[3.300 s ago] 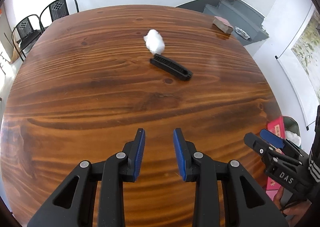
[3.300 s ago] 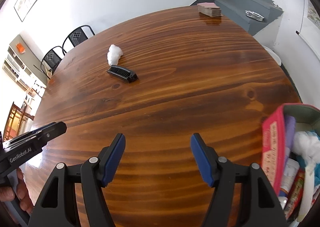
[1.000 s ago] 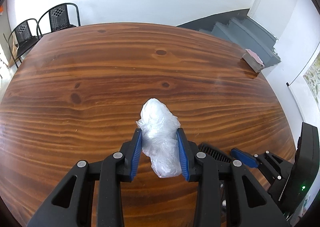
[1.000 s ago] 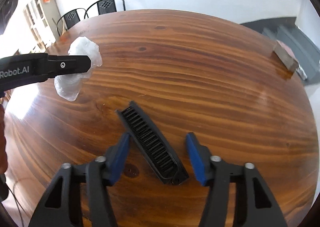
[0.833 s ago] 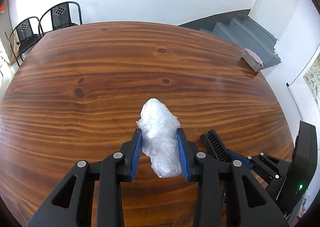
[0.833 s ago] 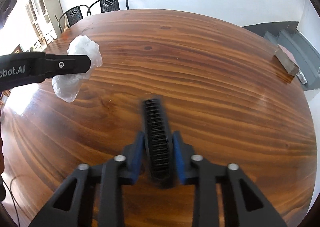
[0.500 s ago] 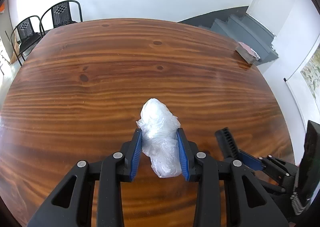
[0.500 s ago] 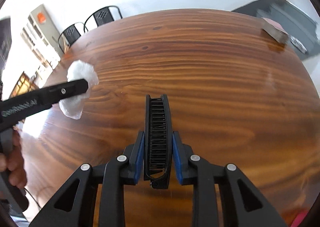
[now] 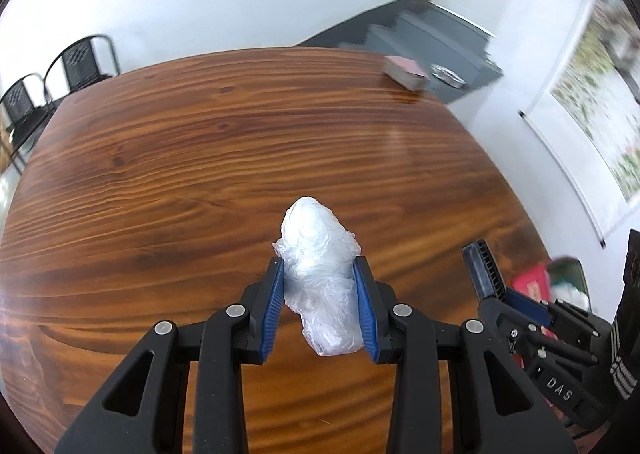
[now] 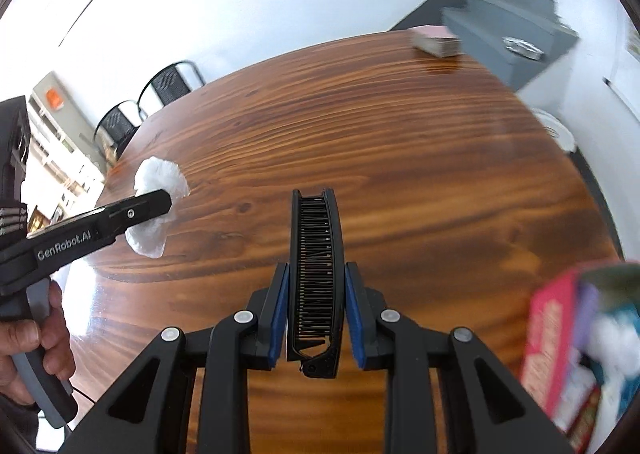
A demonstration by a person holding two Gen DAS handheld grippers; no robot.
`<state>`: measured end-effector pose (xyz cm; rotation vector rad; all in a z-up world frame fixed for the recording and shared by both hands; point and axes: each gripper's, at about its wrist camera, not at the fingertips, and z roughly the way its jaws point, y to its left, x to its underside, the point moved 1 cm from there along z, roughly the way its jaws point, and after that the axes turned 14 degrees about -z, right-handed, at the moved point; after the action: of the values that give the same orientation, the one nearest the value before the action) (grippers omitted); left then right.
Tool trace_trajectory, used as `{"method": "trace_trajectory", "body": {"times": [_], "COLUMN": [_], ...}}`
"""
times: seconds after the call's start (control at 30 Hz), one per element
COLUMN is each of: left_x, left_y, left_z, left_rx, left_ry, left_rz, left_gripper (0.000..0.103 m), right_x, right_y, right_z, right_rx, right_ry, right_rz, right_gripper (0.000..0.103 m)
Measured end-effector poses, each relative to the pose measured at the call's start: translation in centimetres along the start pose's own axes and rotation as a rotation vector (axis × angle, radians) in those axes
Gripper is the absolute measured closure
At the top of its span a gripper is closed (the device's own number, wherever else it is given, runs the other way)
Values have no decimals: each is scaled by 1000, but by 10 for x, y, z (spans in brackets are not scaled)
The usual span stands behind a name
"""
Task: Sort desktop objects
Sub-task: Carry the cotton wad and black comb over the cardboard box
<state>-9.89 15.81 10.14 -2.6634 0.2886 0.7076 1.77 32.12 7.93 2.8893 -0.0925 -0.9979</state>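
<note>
Black comb (image 10: 316, 278) pinched; crumpled plastic (image 9: 320, 282) clamped.

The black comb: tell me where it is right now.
The black comb is clamped upright between the right gripper's blue pads, lifted above the wooden table, with the pink storage box at the right edge of the right wrist view.

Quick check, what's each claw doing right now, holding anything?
Left claw: closed on the crumpled plastic bag.
Right claw: closed on the black comb.
</note>
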Motion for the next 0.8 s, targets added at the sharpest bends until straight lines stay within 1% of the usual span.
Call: {"method": "trace_trajectory", "body": {"times": [0.27,0.4,0.57,0.8], "left_x": [37,57,77,97], "left_y": [-71,-113,-156,-211], "left_z": [-14,-17,-15,-9], "left_rx": [86,133,184,235], "left_ry": [28,44,71,96], "left_rz": [118,187,244,314], "left_gripper": [66,66,66,66], "right_x": [46,70,102,128], "right_y": [-47,-71,-100,-121], "right_z": [-61,-90,-112,-124], "right_rx": [115,171,225,241], "right_ry": [-38,-45,-31,-24], "right_rz": [107,169,224,261], "right_gripper": [74,74,74,74]}}
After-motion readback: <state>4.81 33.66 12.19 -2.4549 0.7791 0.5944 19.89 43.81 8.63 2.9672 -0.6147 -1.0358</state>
